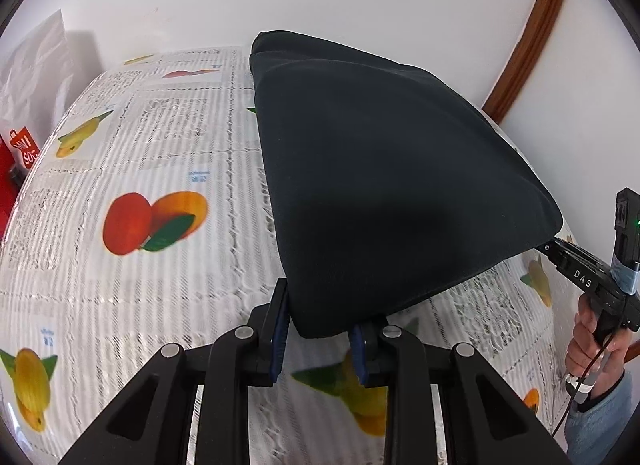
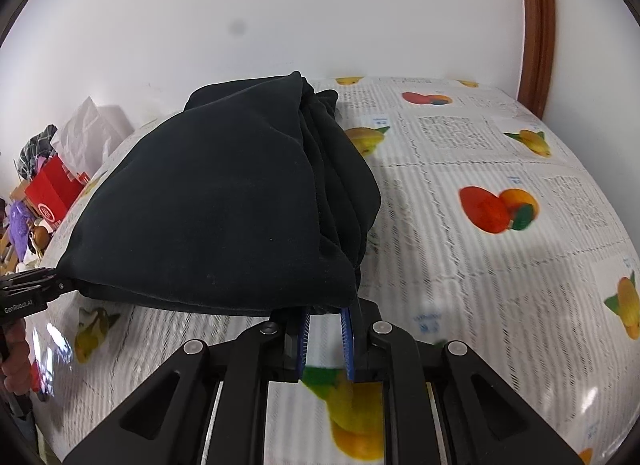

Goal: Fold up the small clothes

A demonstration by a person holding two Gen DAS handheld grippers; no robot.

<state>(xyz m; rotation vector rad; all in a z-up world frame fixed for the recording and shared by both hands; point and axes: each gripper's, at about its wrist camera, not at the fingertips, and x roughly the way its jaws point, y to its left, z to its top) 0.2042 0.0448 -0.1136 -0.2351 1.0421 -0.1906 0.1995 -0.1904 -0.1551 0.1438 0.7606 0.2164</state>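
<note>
Two grips: one black garment (image 1: 384, 185), each near corner pinched by its own gripper so the front edge stays stretched between them.
Left gripper (image 1: 320, 339): clamped on the garment's near left corner, blue pads pressing the cloth from either side.
Right gripper (image 2: 325, 315): closed on the near right corner; the cloth there is bunched into pleats, and the tips are hidden under it, so how deep the bite goes is hard to say.
Garment position: near edge lifted off the desk (image 1: 160, 285), far part apparently resting on the fruit-print cover, cloth sloping up toward both grippers.
Why held so: two corners raised level keep the edge straight, so it can probably be carried over the far part for a fold.
Stage: a fold looks under way, not yet laid down.
Hand (image 1: 592, 345): the person's right hand holds its gripper's handle, seen at the left camera's edge.
Clutter: a red box (image 2: 52, 189) sits well apart, off the folding area.
</note>
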